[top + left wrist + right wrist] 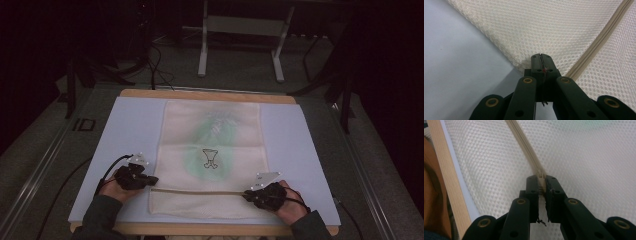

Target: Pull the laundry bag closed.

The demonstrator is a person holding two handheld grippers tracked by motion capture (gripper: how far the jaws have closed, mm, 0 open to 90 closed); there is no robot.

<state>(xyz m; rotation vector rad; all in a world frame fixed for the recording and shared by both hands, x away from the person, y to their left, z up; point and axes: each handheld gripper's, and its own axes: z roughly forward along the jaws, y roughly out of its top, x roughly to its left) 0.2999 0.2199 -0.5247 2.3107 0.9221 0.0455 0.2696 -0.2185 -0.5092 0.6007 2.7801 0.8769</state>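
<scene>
A cream mesh bag (210,132) lies flat on the pale mat, with something green (192,160) showing faintly through it. A beige zipper (200,191) runs across the bag near the front. My left gripper (152,180) is at the zipper's left end, shut on the mesh edge of the bag (529,30); its jaws (541,57) meet on the fabric just beside the zipper (599,42). At the zipper's right end my right gripper (246,196) is shut on the zipper slider (541,176), and the zipper (524,142) stretches away ahead of it.
The pale blue mat (135,125) covers a wooden board whose edge (200,93) shows at the back and close by at the front (446,182). A metal stand (240,40) is on the floor beyond. Bare mat lies on both sides of the bag.
</scene>
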